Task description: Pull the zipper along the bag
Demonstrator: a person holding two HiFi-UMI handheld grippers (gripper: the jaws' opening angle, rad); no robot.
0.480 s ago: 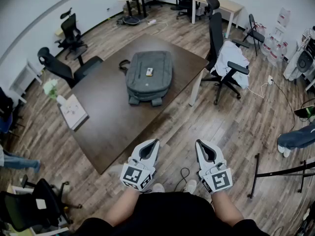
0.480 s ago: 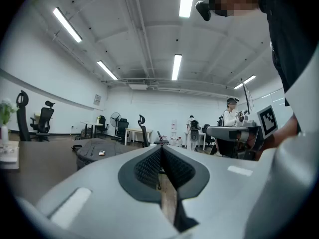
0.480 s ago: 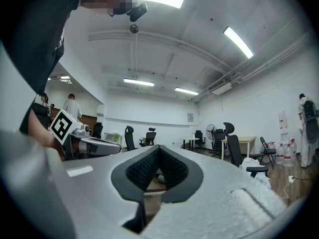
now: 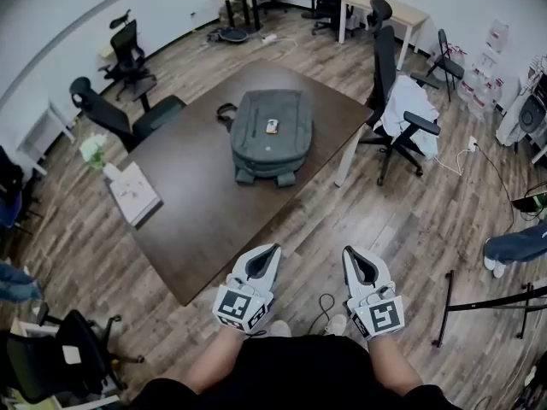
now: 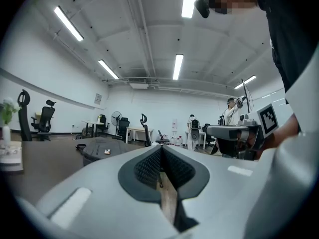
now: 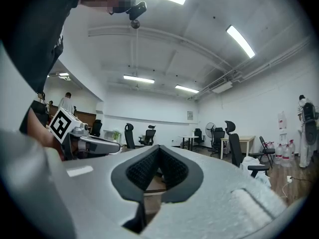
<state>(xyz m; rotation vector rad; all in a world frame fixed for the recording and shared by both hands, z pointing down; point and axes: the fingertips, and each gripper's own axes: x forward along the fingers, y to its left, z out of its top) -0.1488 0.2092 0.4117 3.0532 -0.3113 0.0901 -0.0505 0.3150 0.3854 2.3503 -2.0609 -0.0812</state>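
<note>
A grey backpack (image 4: 272,135) lies flat on the dark brown table (image 4: 197,203), with a small tan tag on its top. In the left gripper view the backpack (image 5: 102,149) shows low and far off at the left. Both grippers are held level near my body, well short of the table's near corner. The left gripper (image 4: 272,250) is shut with nothing between its jaws, and its tips (image 5: 160,147) meet. The right gripper (image 4: 350,252) is also shut and empty, its tips (image 6: 158,148) pressed together. Neither touches the bag.
A white book or box (image 4: 132,193) and a vase with flowers (image 4: 92,150) sit at the table's left end. Black office chairs (image 4: 128,118) stand round the table, one with a white garment (image 4: 406,101). A cable (image 4: 320,306) lies on the wood floor by my feet.
The view has shifted slightly, so the table and backpack sit a little further right and lower in the picture. Both grippers stay shut in about the same place.
</note>
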